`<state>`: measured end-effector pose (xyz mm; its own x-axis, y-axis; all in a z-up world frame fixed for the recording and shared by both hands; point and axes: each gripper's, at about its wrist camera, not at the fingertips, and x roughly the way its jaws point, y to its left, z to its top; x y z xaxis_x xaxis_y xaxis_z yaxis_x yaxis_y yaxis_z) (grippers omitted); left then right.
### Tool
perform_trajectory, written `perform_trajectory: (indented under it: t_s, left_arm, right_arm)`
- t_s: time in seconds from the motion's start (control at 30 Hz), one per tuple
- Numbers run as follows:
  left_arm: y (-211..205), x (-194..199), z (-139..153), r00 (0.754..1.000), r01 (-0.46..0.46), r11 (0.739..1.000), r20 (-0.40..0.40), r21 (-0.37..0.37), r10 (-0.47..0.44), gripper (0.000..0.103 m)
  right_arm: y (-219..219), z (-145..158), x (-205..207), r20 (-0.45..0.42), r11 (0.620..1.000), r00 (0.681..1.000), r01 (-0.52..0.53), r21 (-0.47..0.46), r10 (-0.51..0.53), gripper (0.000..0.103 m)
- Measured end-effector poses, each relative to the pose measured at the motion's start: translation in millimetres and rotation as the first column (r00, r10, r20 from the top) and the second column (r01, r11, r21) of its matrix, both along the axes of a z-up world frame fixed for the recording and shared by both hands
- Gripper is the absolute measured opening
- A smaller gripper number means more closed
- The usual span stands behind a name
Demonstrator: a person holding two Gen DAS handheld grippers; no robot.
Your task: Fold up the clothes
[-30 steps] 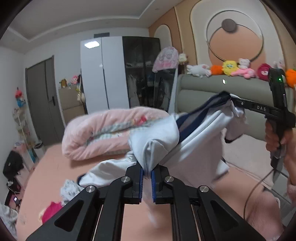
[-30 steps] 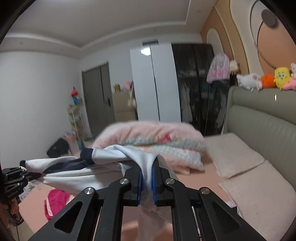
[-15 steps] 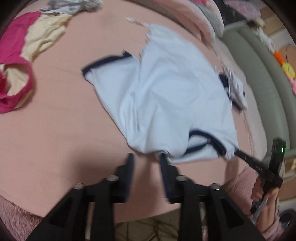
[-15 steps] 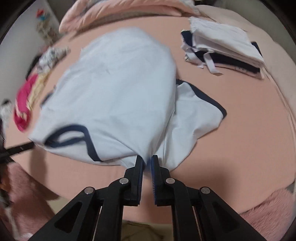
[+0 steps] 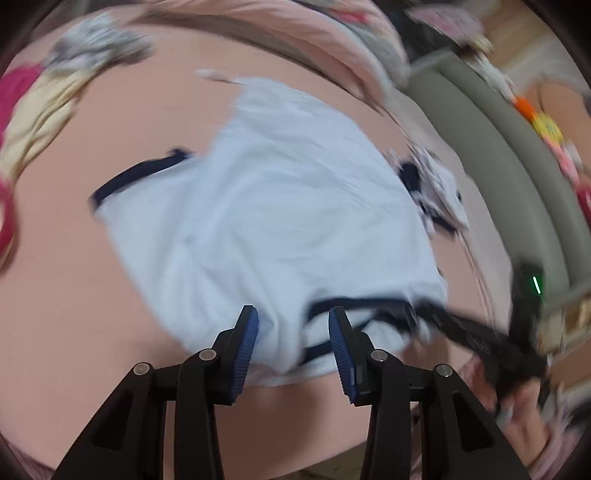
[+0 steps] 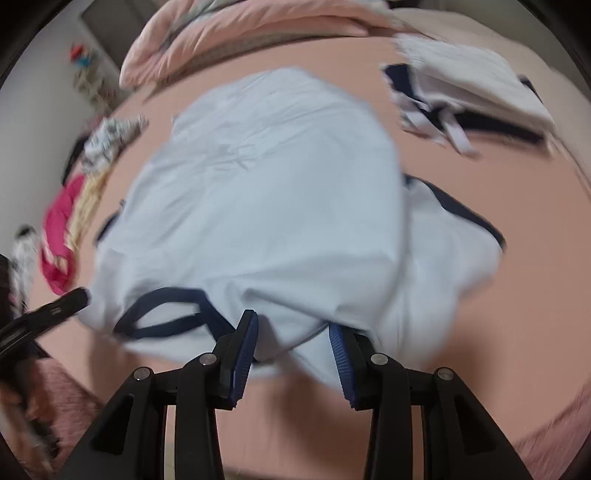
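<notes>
A white T-shirt [image 5: 277, 206] with navy trim lies spread on the pink bed sheet [image 5: 74, 295], its navy collar [image 6: 166, 310] at the near edge. My left gripper [image 5: 293, 325] is open over the near left shoulder, with loose cloth between its blue pads, which do not press on it. The right gripper [image 6: 293, 328] hangs over the other shoulder with its jaws opening. A fold of the T-shirt [image 6: 266, 192] lies loose between them. Each view shows the other gripper blurred at its edge: the right gripper [image 5: 480, 332] and the left gripper [image 6: 55, 310].
A folded white and navy stack [image 6: 469, 96] sits at the far right of the bed. A pink and yellow garment [image 6: 62, 229] and a patterned cloth [image 6: 110, 136] lie at the left. A rolled pink duvet [image 6: 240, 29] lines the far side, and a grey-green headboard [image 5: 498, 147] stands to the right.
Both grippers dropped from holding the shirt up in the air down to the bed. The shirt now lies spread on the sheet. Both grippers have let go, the left first.
</notes>
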<state>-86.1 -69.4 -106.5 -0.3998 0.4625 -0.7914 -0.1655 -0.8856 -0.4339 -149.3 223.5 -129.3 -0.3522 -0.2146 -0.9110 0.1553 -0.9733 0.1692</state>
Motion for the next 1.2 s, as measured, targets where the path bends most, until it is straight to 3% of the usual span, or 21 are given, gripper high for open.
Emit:
perform_trajectory:
  t_s: [0.07,0.17,0.3,0.4,0.47,0.53,0.57,0.6,0.67,0.73,0.8,0.87,0.97,1.07,1.2]
  left_arm:
    - [17.9,-1.7,1.0,0.998,0.052,0.997,-0.032,-0.053,-0.054,0.036]
    - [34.0,3.3,4.5,0.99,0.103,0.983,-0.082,-0.149,-0.116,0.036]
    - [34.3,29.3,23.4,0.97,0.086,0.966,-0.199,-0.245,-0.137,0.036]
    - [34.2,34.8,11.8,0.968,0.142,0.959,-0.169,-0.244,-0.186,0.036]
    - [43.7,27.3,-11.0,0.968,0.183,0.933,-0.11,-0.309,-0.226,0.033]
    - [57.7,15.8,-37.6,0.965,0.219,0.883,-0.044,-0.415,-0.259,0.019]
    - [63.1,10.8,-45.7,0.963,0.222,0.855,-0.035,-0.469,-0.269,0.018]
    - [63.0,7.2,-46.7,0.962,0.216,0.845,-0.039,-0.489,-0.269,0.018]
    - [52.9,-2.3,-34.5,0.974,0.164,0.875,-0.067,-0.456,-0.218,0.018]
    - [40.9,-10.0,-18.0,0.98,0.089,0.902,-0.123,-0.422,-0.155,0.018]
    - [30.4,-19.1,-9.5,0.984,0.017,0.908,-0.154,-0.419,-0.089,0.018]
    - [21.1,-26.8,-9.4,0.989,-0.036,0.908,-0.148,-0.417,-0.029,0.018]
    - [8.9,-32.0,-7.8,0.994,-0.065,0.962,-0.1,-0.264,0.04,0.018]
    - [17.7,-18.6,-5.1,0.992,-0.017,0.948,-0.124,-0.319,-0.024,0.018]
    - [24.2,-14.8,-16.3,0.994,0.049,0.935,-0.078,-0.353,-0.081,0.018]
  right_arm:
    - [1.3,2.7,-15.9,-0.027,0.999,0.999,0.045,0.001,-0.045,0.039]
    - [10.6,18.4,-25.8,-0.046,0.988,0.991,0.122,-0.093,-0.127,0.039]
    - [11.8,42.0,-3.0,-0.088,0.995,0.993,0.076,-0.069,-0.082,0.039]
    - [10.1,50.3,20.5,-0.113,1.0,0.993,0.023,-0.021,-0.025,0.039]
    - [0.9,41.2,23.5,-0.072,0.999,0.996,-0.047,0.027,0.049,0.039]
    - [-14.9,21.0,19.2,-0.008,0.988,0.993,-0.115,0.107,0.116,0.039]
    - [-22.2,10.4,16.0,0.027,0.98,0.989,-0.148,0.136,0.145,0.039]
    - [-25.8,2.6,11.4,0.042,0.976,0.988,-0.155,0.153,0.15,0.039]
    - [-26.5,-7.4,-0.6,0.046,0.975,0.992,-0.126,0.181,0.12,0.039]
    - [-17.2,0.3,-13.3,0.026,0.99,0.998,-0.06,0.125,0.057,0.039]
    - [-7.7,15.1,-21.8,-0.019,0.999,1.0,0.001,0.045,0.0,0.039]
    - [-6.0,19.4,-29.3,-0.03,0.999,0.999,0.012,0.039,-0.011,0.039]
    - [-8.0,8.7,-34.8,0.011,0.997,1.0,0.006,0.076,-0.007,0.039]
    - [-3.6,1.8,-28.6,0.039,0.999,0.999,0.022,0.042,-0.023,0.039]
    - [0.2,14.2,-19.4,0.002,0.997,0.998,0.068,-0.046,-0.068,0.039]
